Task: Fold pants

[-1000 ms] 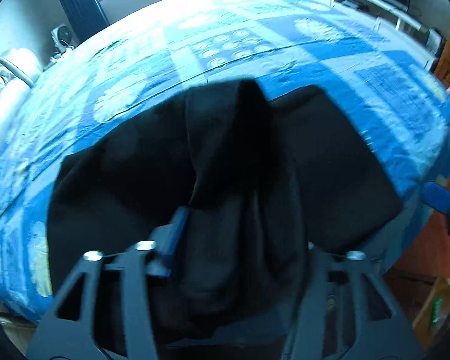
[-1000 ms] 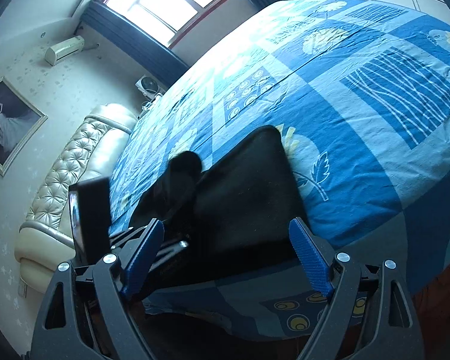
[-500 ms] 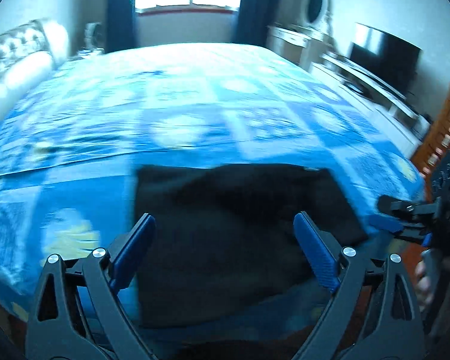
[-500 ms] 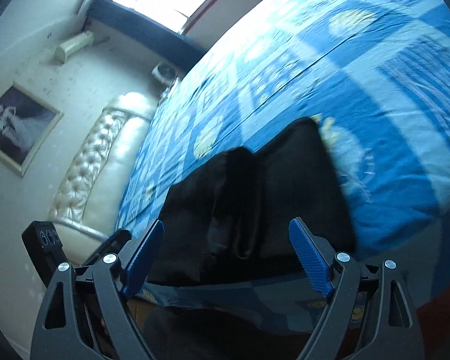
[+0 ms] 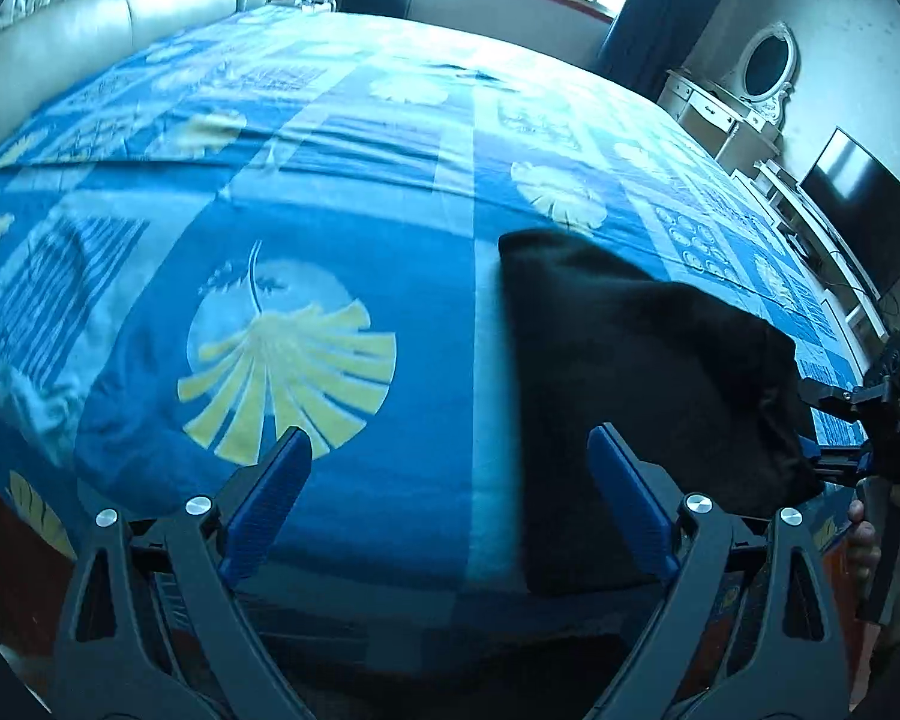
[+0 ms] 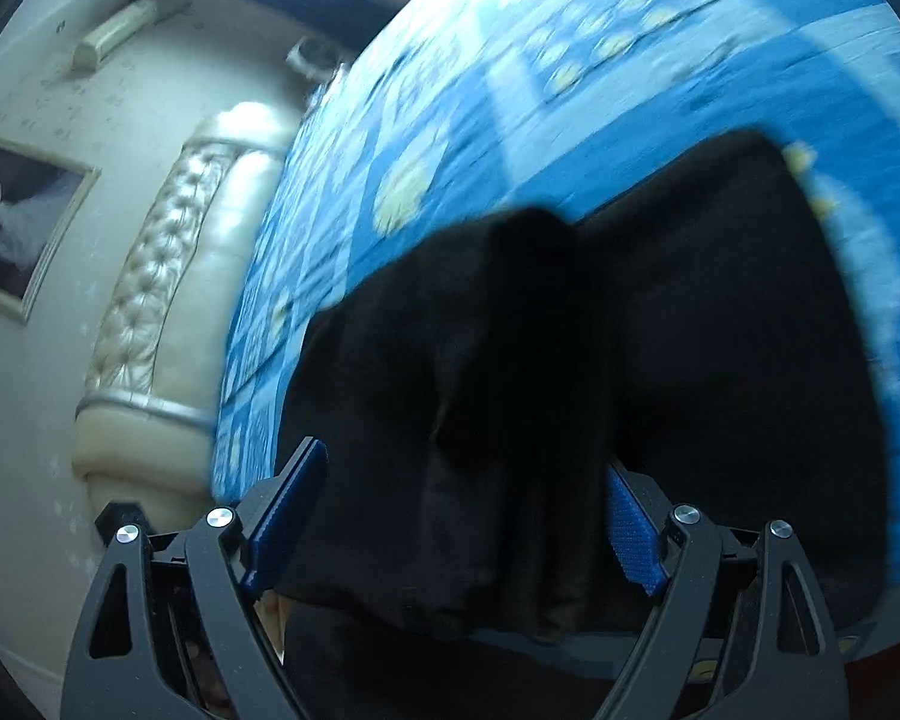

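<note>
The black pants (image 5: 648, 372) lie folded in a bundle on the blue patterned bed, near its front edge. In the right wrist view the pants (image 6: 570, 360) fill the middle, bunched with a raised fold. My left gripper (image 5: 450, 504) is open and empty, over bare bedspread to the left of the pants. My right gripper (image 6: 462, 516) is open, its blue fingers on either side of the near edge of the pants; it also shows in the left wrist view (image 5: 834, 456) at the pants' right edge.
The blue bedspread (image 5: 294, 348) covers the whole bed. A cream tufted headboard (image 6: 168, 276) is at the left. A TV (image 5: 864, 222) and white dresser (image 5: 726, 114) stand along the right wall. The bed's front edge (image 5: 390, 600) is just below the grippers.
My left gripper let go of the pants, opened, and swung left over bare bedspread. My right gripper moved in close so the pants sit between its open fingers.
</note>
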`<state>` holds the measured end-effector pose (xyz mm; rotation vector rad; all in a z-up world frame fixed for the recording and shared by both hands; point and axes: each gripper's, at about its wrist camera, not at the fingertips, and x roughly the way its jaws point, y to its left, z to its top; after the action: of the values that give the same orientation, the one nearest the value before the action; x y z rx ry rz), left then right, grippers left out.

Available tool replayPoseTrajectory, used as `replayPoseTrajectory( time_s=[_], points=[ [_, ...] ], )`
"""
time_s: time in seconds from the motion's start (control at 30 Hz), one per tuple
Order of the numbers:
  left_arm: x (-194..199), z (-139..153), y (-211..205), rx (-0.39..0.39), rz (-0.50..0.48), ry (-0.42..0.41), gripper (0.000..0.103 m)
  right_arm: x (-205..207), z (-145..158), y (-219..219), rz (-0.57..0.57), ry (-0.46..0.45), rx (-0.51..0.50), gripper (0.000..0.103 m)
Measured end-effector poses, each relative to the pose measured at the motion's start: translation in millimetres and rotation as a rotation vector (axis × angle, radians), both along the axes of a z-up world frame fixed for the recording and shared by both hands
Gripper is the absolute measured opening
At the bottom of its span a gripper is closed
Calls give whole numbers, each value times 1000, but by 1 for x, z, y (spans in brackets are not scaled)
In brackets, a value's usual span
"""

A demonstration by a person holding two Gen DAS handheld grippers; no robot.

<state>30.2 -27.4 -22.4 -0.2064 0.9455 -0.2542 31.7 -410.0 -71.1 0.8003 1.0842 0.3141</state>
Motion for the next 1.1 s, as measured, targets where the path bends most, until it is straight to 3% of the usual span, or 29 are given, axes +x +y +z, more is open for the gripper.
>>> replayPoseTrajectory(
  time_s=[0.07,0.1,0.13,0.17,0.27,0.47,0.6,0.8,0.97,1.1],
  points=[
    [-1,-5,0,-7,-3,9,93,3,-1,8,3,7,-36,68],
    [-3,-7,0,-13,-5,16,93,5,-2,10,6,18,-46,43],
    [-3,-9,0,-18,-8,23,93,7,-3,12,15,23,-47,26],
    [-3,-11,0,-22,-10,31,93,7,-3,14,24,22,-53,18],
    [-4,-14,-2,-33,-14,43,93,3,10,14,32,-19,-98,15],
    [-4,-5,-12,-24,-41,14,93,-13,70,-1,-6,-183,-157,12],
    [-2,1,-26,-24,-60,5,93,-22,87,-25,-34,-210,-194,12],
    [0,-7,-58,25,-108,15,93,-29,48,-66,-85,-124,-188,12],
    [2,-21,-71,59,-125,48,93,-32,0,-85,-139,-71,-73,12],
    [4,-27,-71,56,-129,63,94,-32,-18,-92,-152,-76,12,12]
  ],
)
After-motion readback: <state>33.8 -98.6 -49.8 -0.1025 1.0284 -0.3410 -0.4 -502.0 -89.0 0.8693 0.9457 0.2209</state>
